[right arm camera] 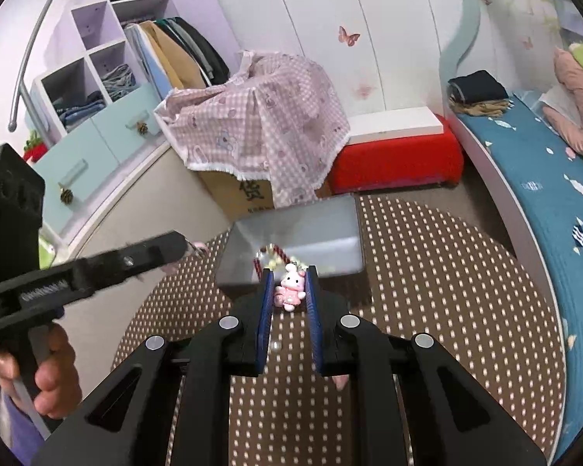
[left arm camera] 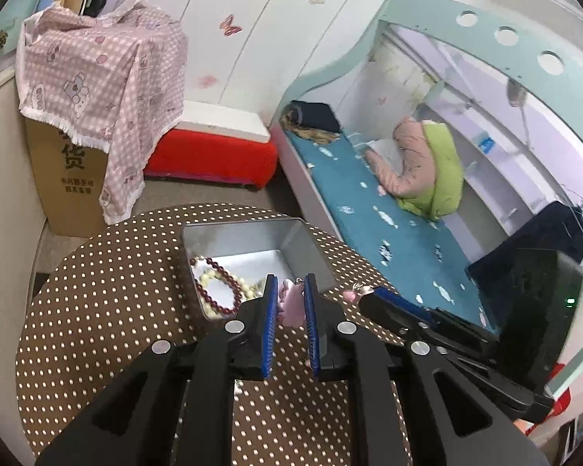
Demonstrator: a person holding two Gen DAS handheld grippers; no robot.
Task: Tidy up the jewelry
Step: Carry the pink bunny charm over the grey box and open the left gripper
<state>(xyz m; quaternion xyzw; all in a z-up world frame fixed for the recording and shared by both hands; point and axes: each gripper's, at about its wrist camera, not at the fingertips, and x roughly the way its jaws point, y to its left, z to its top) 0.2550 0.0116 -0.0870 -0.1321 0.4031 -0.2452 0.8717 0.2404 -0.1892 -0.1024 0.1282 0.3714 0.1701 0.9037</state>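
Note:
My left gripper [left arm camera: 290, 279] is shut on a pale pink charm [left arm camera: 291, 306], held above the near edge of an open metal tin [left arm camera: 245, 229]. A dark red bead bracelet [left arm camera: 221, 272] and a cream bead bracelet [left arm camera: 210, 283] lie inside the tin. My right gripper [right arm camera: 290, 272] is shut on a small pink bunny charm [right arm camera: 290, 285] just in front of the tin [right arm camera: 291, 233]. The bracelets [right arm camera: 270, 256] show past the gripper's fingers. Each gripper appears in the other's view: the right gripper [left arm camera: 369, 295] beside the tin, the left gripper [right arm camera: 182, 242] off to the left.
The tin stands on a round table under a brown dotted cloth [left arm camera: 116, 291]. Beyond it are a cardboard box draped in pink checked cloth [left arm camera: 97, 77], a red bench [left arm camera: 213, 159] and a bed with a blue sheet [left arm camera: 388, 225]. A hand [right arm camera: 50, 369] grips the left gripper's handle.

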